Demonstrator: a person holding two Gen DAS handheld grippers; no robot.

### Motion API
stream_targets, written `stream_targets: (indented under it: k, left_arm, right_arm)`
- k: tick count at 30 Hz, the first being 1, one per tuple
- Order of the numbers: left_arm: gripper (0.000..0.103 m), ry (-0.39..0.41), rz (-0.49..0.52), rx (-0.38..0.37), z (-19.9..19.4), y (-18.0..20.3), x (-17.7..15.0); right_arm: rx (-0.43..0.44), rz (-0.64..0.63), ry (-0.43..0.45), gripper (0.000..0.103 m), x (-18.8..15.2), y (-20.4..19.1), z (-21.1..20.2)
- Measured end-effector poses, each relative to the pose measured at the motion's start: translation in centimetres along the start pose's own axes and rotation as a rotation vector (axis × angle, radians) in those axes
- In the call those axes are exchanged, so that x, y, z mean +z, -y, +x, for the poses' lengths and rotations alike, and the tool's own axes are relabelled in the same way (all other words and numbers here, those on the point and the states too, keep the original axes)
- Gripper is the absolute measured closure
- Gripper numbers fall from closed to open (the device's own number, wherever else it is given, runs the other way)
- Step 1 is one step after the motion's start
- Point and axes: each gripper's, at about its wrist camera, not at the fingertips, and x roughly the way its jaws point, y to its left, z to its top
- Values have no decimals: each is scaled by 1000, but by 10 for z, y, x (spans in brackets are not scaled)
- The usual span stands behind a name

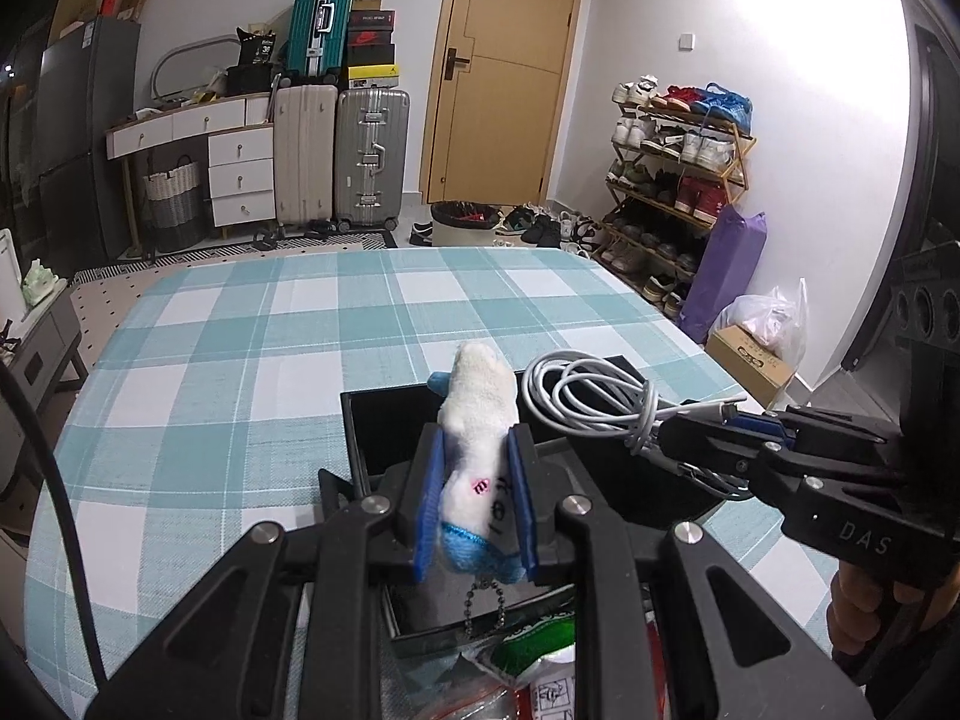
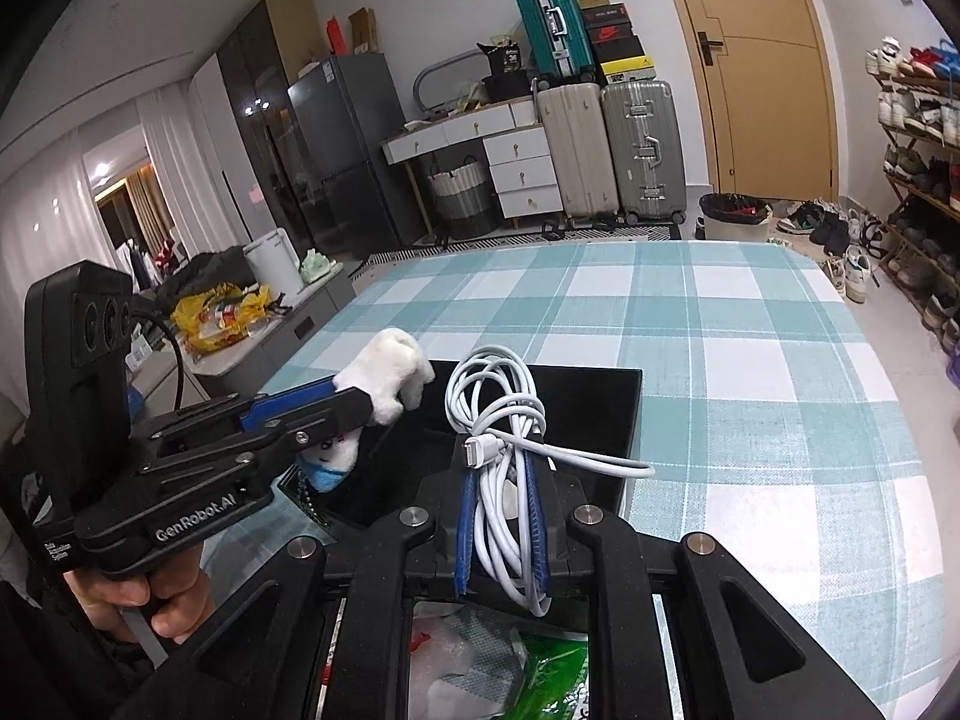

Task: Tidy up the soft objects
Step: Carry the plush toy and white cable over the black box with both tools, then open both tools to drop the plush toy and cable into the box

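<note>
The small plush toy [image 1: 477,420] sits pinched in my left tool [image 1: 474,468], its white body pointing away from me along the fingers and its blue end, with a bead chain hanging from it, back near the tool's throat. Its long axis runs straight ahead, toward the far edge of the tabletop [image 1: 240,324]. My right tool [image 2: 503,498] is pressed together on a coiled white cable [image 2: 501,414], the loops standing up ahead of the fingers, one plug end at the front and a loose tail trailing to the right.

Both loads hang over the black tray [image 2: 594,414], which lies near the tabletop's near edge. The plush is above the tray's left part, the cable above its middle. From the left wrist view the cable's coil is just beside the plush on its right; whether they touch I cannot tell. The tray's interior looks dark and bare where I can see it.

I judge the coming move to be a lowering and release into the tray, and it turns on this: each thing lies directly ahead of and below its own tool, pointing slightly downward into the tray, with the left hand nearer the tray's left wall and the right hand nearer its centre. Set down side by side, they should not tangle if the cable's tail stays right.

Below my tools, at the near edge, lie crinkled plastic packets [image 2: 540,660], green and clear.
</note>
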Motion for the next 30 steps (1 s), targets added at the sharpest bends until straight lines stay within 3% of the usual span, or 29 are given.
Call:
stream_targets:
  k: [25, 28, 29, 30]
  left_arm:
    - [81, -57, 12, 39, 26, 1, -10]
    - [76, -69, 26, 36, 26, 4, -10]
    - [71, -71, 34, 36, 24, 5, -11]
    - [59, -67, 40, 36, 22, 7, -11]
  right_arm:
    - [-16, -48, -90, 88, 1, -1, 34]
    - [-28, -61, -95, 74, 1, -1, 34]
    - [-30, -62, -86, 66, 1, -1, 30]
    - [-29, -63, -87, 63, 1, 0, 28]
